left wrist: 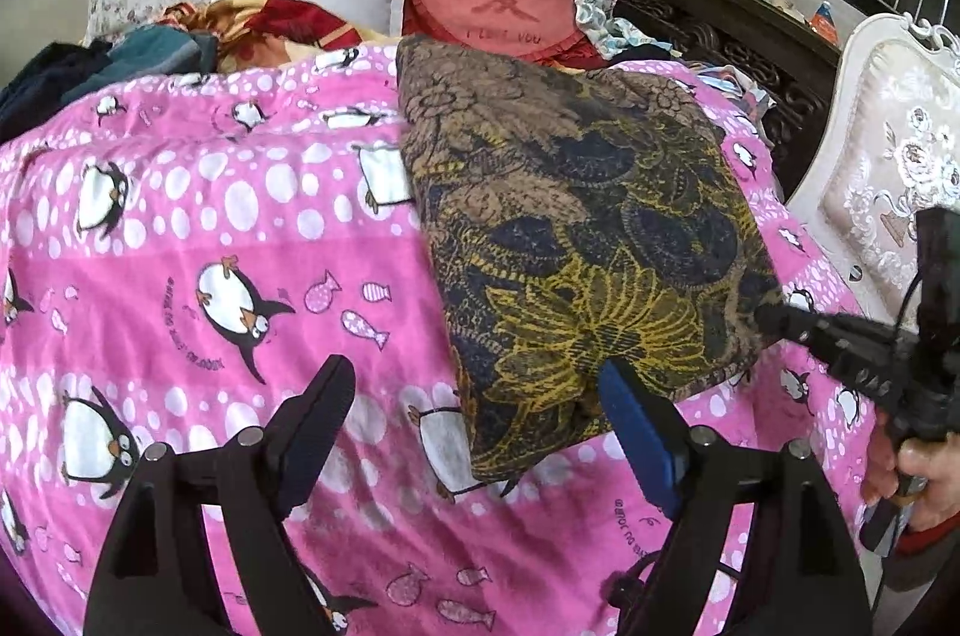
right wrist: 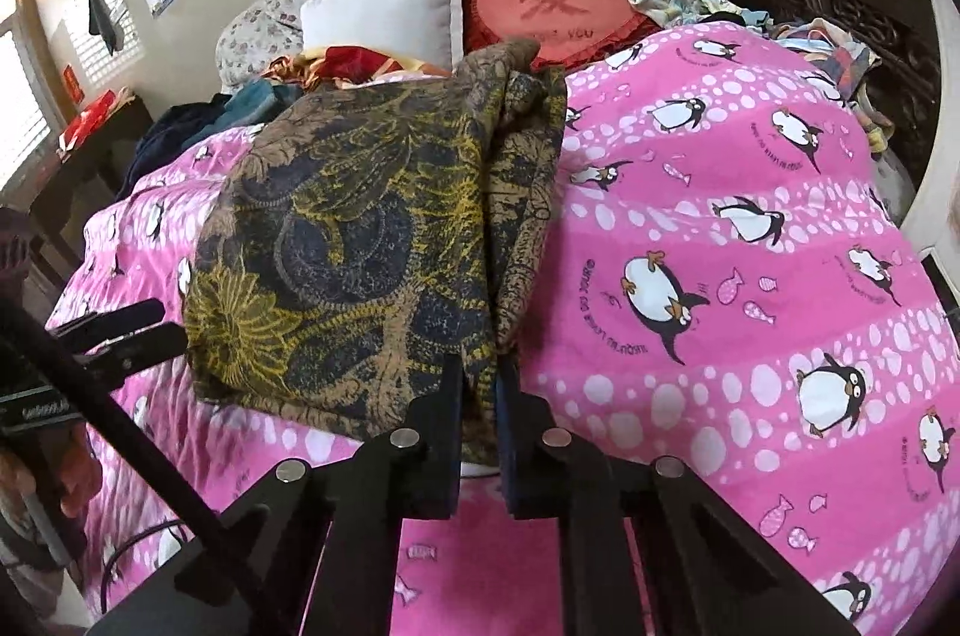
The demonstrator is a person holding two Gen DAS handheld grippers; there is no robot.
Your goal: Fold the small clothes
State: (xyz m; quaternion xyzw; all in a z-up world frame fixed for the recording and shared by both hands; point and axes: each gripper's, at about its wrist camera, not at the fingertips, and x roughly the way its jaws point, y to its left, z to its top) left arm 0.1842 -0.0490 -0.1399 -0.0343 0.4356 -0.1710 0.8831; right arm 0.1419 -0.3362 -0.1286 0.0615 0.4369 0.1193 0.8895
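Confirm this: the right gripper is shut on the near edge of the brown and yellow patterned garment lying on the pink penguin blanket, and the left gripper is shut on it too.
Not quite. The left gripper is open, its fingers spread and holding nothing, as the left wrist view shows. The rest stands: the right gripper is shut on the near edge of the patterned garment lying on the pink penguin blanket.
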